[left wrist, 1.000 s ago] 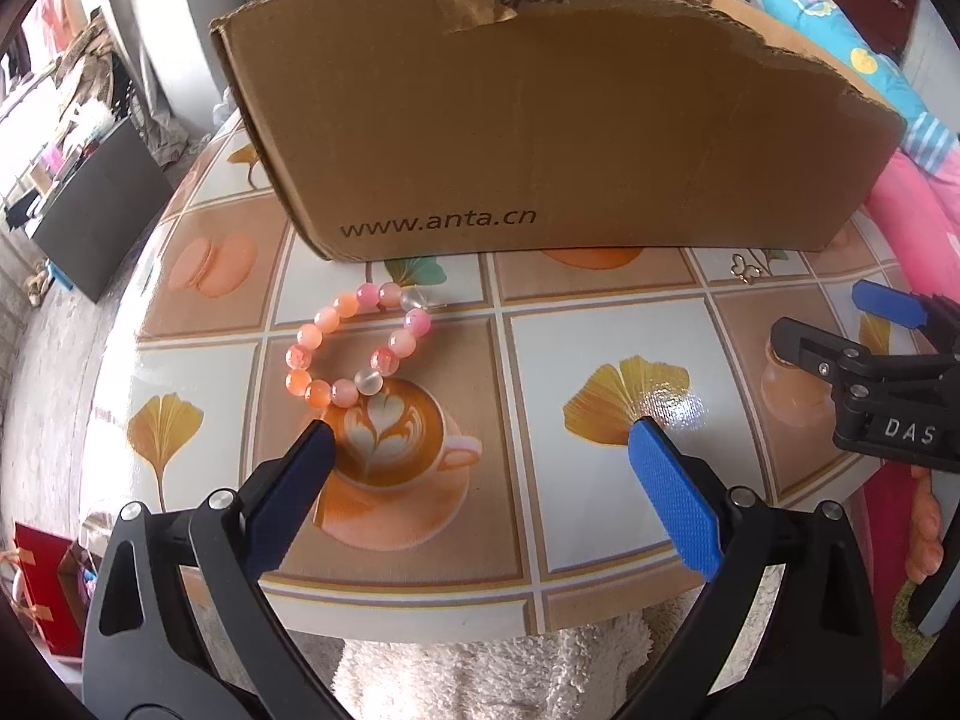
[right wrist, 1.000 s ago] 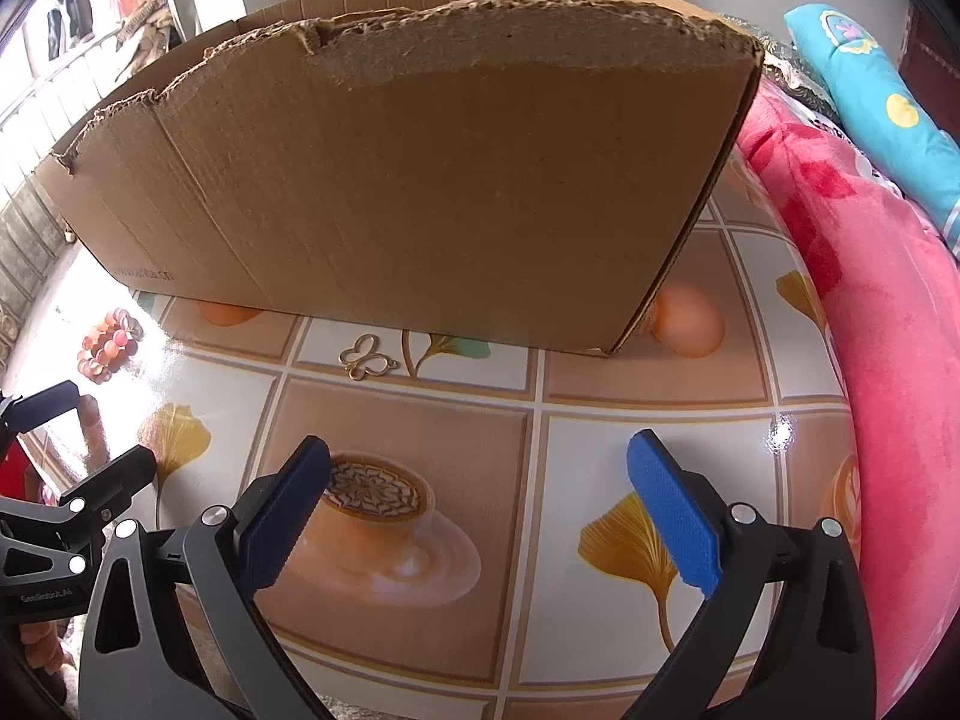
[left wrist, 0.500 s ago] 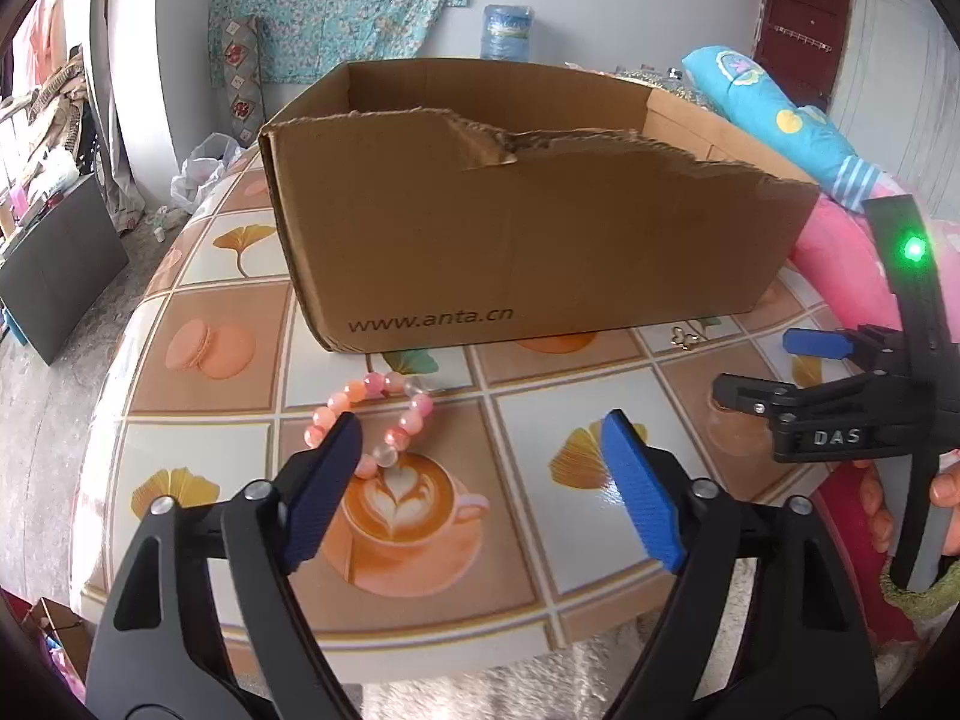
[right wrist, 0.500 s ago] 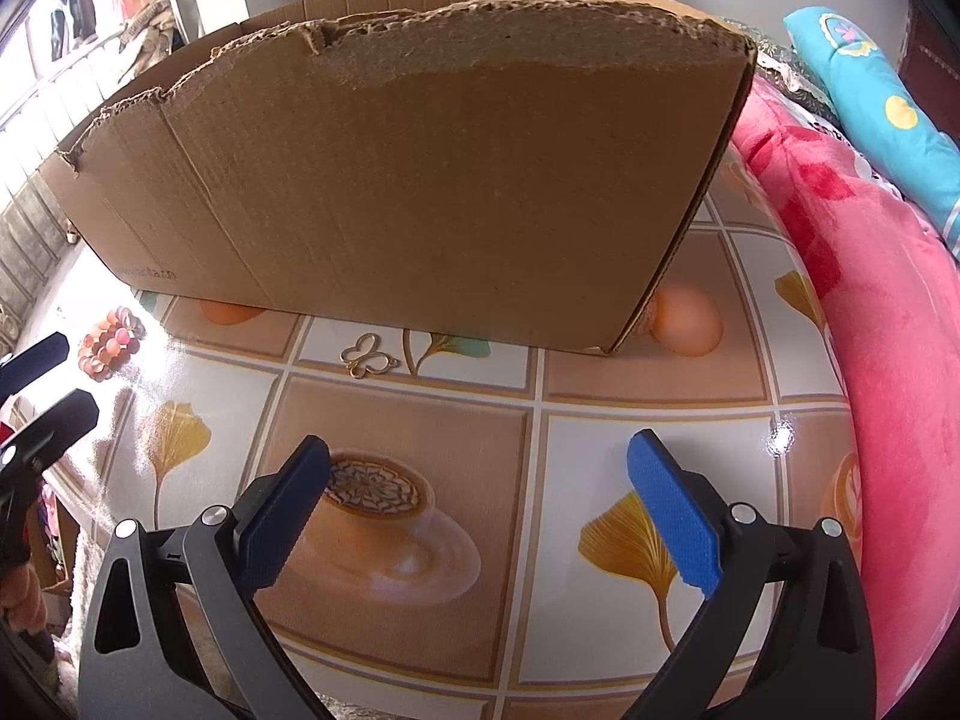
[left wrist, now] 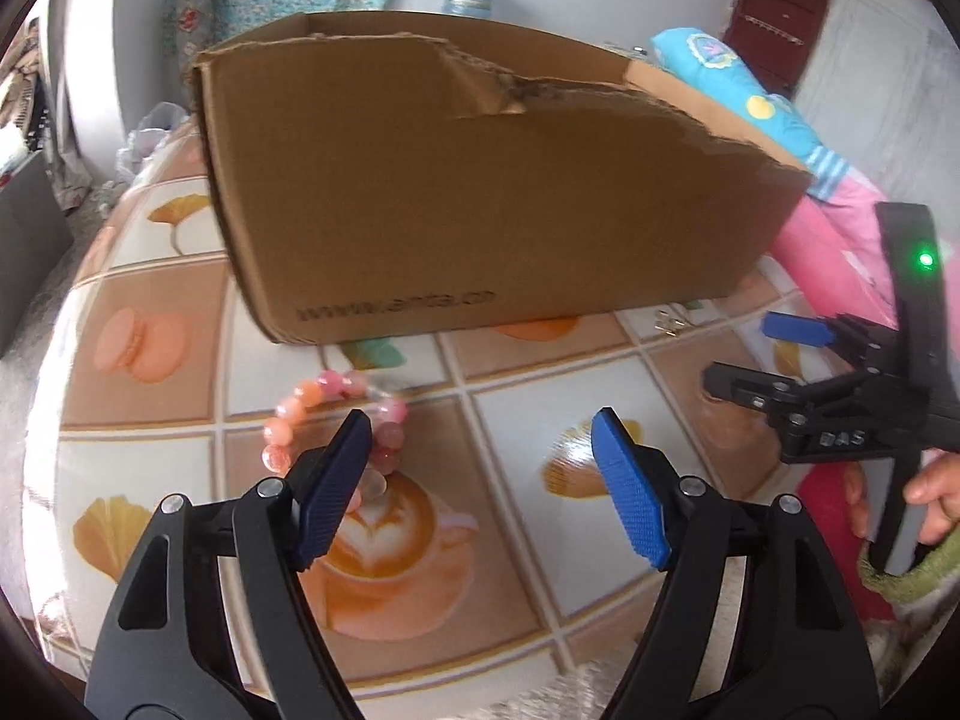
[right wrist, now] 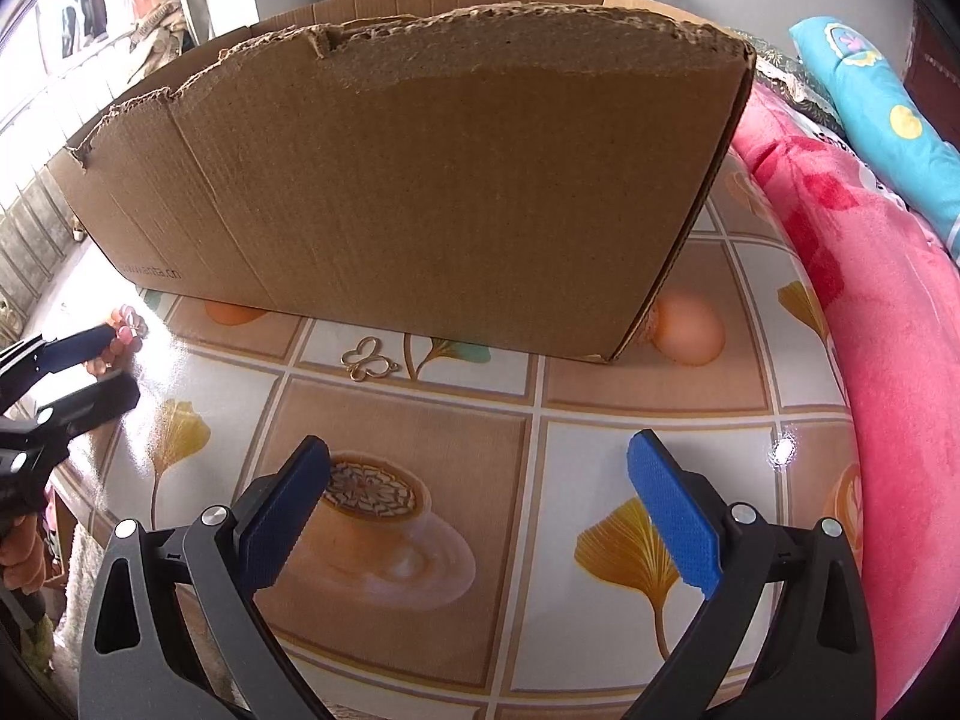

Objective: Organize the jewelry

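A bracelet of pink and orange beads (left wrist: 312, 396) lies on the tiled tabletop (left wrist: 540, 372) in front of the cardboard box (left wrist: 480, 180). My left gripper (left wrist: 480, 426) hovers open just short of it; its left finger covers part of the bead ring, and nothing sits between the pads. A small gold butterfly charm (right wrist: 369, 359) rests by the box's front wall (right wrist: 420, 180). My right gripper (right wrist: 480, 444) stands open above the table, short of the charm, holding nothing. The right wrist view shows the left gripper (right wrist: 120, 360) at the far left beside the beads (right wrist: 129, 324).
The box has a torn top edge and fills the back of the table. A pink blanket (right wrist: 870, 360) and a blue pillow (right wrist: 870, 96) lie along the right side. A person's hand (left wrist: 936, 492) holds the right gripper (left wrist: 744, 351). The table's front edge is close below both grippers.
The left gripper's jaws have narrowed and it has tilted upward, its left finger now overlapping the bead bracelet. The right gripper has stayed still.
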`<state>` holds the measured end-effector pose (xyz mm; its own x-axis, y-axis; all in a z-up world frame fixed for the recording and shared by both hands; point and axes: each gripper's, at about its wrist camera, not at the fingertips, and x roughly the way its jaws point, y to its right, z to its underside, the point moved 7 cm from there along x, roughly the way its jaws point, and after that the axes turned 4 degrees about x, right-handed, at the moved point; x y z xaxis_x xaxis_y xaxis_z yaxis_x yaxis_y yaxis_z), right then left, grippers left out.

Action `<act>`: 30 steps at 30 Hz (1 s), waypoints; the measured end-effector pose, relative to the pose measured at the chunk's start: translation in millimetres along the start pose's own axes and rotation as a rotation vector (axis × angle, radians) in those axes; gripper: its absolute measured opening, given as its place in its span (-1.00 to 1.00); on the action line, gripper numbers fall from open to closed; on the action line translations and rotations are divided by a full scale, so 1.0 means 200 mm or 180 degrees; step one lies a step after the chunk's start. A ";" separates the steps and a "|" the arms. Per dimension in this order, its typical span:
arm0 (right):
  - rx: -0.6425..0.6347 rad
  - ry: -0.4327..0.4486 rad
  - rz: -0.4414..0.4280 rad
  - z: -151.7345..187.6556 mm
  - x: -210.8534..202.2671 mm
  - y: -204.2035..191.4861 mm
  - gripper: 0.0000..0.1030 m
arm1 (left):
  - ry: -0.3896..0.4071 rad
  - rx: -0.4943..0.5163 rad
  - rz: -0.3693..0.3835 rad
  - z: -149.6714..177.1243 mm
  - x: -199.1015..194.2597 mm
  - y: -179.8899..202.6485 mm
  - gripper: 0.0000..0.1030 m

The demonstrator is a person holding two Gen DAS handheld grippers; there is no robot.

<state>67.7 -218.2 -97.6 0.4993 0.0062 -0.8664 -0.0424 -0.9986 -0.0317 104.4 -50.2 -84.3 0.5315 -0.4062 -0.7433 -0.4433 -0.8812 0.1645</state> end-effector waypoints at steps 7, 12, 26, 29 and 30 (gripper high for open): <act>-0.0001 0.0049 -0.0345 -0.02 -0.06 -0.04 0.87 | -0.0041 0.0089 0.0258 0.06 -0.03 0.09 0.40; -0.0298 0.0312 -0.0436 -0.09 -0.11 -0.16 0.63 | -0.0025 0.0093 0.0154 0.09 -0.04 0.09 0.40; -0.0454 0.0206 -0.0435 -0.14 0.04 -0.25 -0.36 | -0.0002 0.0556 -0.0477 0.11 0.02 0.11 0.80; -0.0462 0.0175 -0.0474 -0.13 0.04 -0.24 -0.58 | -0.0001 0.0510 -0.0473 0.11 0.03 0.11 0.82; -0.0475 0.0158 -0.0495 -0.13 0.04 -0.25 -0.69 | -0.0001 0.0508 -0.0479 0.11 0.03 0.11 0.82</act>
<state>96.4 -170.3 -89.6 0.5321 0.1620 -0.8310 0.1653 -0.9825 -0.0857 81.8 -66.2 -98.9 0.6001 -0.2727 -0.7520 -0.4675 -0.8824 -0.0531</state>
